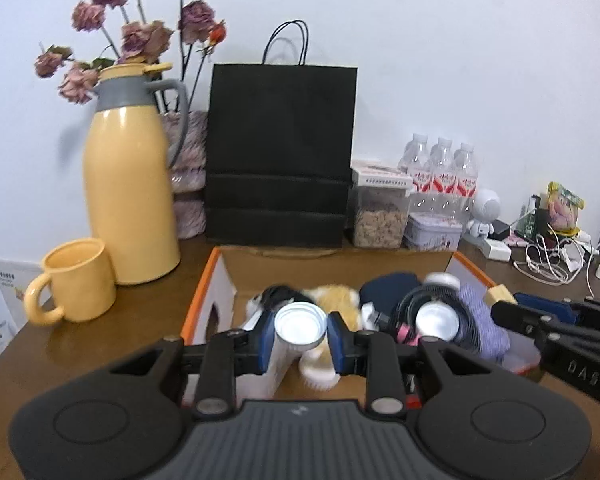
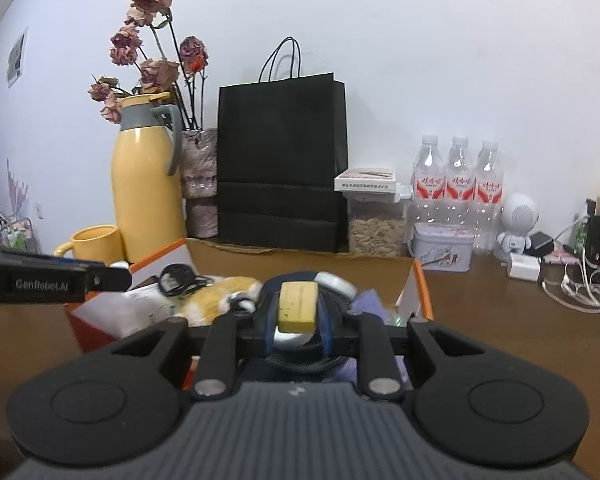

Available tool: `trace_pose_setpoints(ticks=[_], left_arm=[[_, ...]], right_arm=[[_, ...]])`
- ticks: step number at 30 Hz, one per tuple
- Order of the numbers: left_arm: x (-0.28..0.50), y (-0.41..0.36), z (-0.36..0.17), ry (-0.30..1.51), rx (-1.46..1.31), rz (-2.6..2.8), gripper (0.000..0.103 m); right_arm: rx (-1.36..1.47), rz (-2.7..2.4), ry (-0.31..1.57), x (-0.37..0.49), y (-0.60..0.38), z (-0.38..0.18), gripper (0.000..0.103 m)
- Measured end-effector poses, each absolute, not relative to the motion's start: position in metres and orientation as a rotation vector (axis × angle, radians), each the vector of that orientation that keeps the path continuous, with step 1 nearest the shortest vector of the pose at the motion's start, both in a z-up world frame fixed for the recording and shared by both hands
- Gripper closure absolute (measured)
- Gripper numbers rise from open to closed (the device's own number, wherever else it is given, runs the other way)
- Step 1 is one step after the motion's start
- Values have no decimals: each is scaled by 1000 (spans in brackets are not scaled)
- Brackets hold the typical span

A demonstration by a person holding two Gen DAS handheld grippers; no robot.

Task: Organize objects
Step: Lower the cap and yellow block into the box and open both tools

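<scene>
A white bottle with a round pale cap (image 1: 300,326) is clamped between the blue pads of my left gripper (image 1: 300,334), which is shut on it above the orange-edged cardboard box (image 1: 198,292). My right gripper (image 2: 298,314) is shut on a yellowish wooden block (image 2: 298,306) over the same box (image 2: 424,292). Each gripper shows in the other's view: the right gripper (image 1: 504,312) with the block (image 1: 500,294) at the right, the left gripper (image 2: 108,274) at the left. Inside the box lie a plush toy (image 1: 336,300), a black cable coil (image 1: 416,300), a navy item and purple cloth (image 1: 480,320).
A yellow thermos jug (image 1: 130,192) and a yellow mug (image 1: 76,280) stand left of the box. Behind it are a black paper bag (image 1: 280,152), a vase of dried roses, a cereal jar (image 1: 380,216), water bottles (image 1: 440,168) and a tin (image 1: 432,232). White cables (image 1: 552,256) sprawl at the right.
</scene>
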State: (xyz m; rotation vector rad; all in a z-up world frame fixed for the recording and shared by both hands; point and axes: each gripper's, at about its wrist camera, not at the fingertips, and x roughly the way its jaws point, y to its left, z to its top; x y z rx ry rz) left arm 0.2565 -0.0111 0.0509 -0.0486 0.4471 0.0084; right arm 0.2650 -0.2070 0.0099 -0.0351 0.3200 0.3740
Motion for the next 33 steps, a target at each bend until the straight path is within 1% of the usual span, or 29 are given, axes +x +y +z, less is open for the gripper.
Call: trace_pose_setpoints(ticks=[5, 10, 19, 20, 21, 22, 23, 24, 25, 26, 27, 33], left_arm=[[283, -21, 53, 426, -48, 8, 76], [303, -20, 43, 427, -47, 14, 76], [314, -11, 32, 465, -40, 20, 76], [313, -12, 32, 466, -38, 25, 76], [313, -12, 32, 465, -34, 31, 72], [313, -13, 32, 466, -29, 38, 58], [313, -13, 31, 466, -28, 42, 48], [313, -13, 31, 464, -28, 48, 26], [312, -14, 31, 459, -26, 57, 10], [311, -14, 31, 451, -23, 65, 6], [311, -15, 32, 446, -20, 69, 6], [309, -18, 32, 445, -10, 69, 5]], right_arm=[[-50, 358, 306, 286, -209, 8, 81], [-33, 344, 317, 301, -217, 0, 81], [-30, 327, 349, 308, -219, -11, 81], [-31, 328, 353, 308, -218, -12, 79], [-32, 326, 353, 307, -218, -12, 71], [-35, 323, 353, 306, -218, -12, 63], [-40, 321, 351, 305, -218, -12, 44], [-44, 319, 346, 304, -217, -11, 26], [-51, 315, 337, 302, -216, -10, 19], [-58, 315, 327, 300, -215, -9, 7], [-64, 317, 318, 298, -214, -9, 0], [-83, 340, 311, 292, -208, -7, 0]])
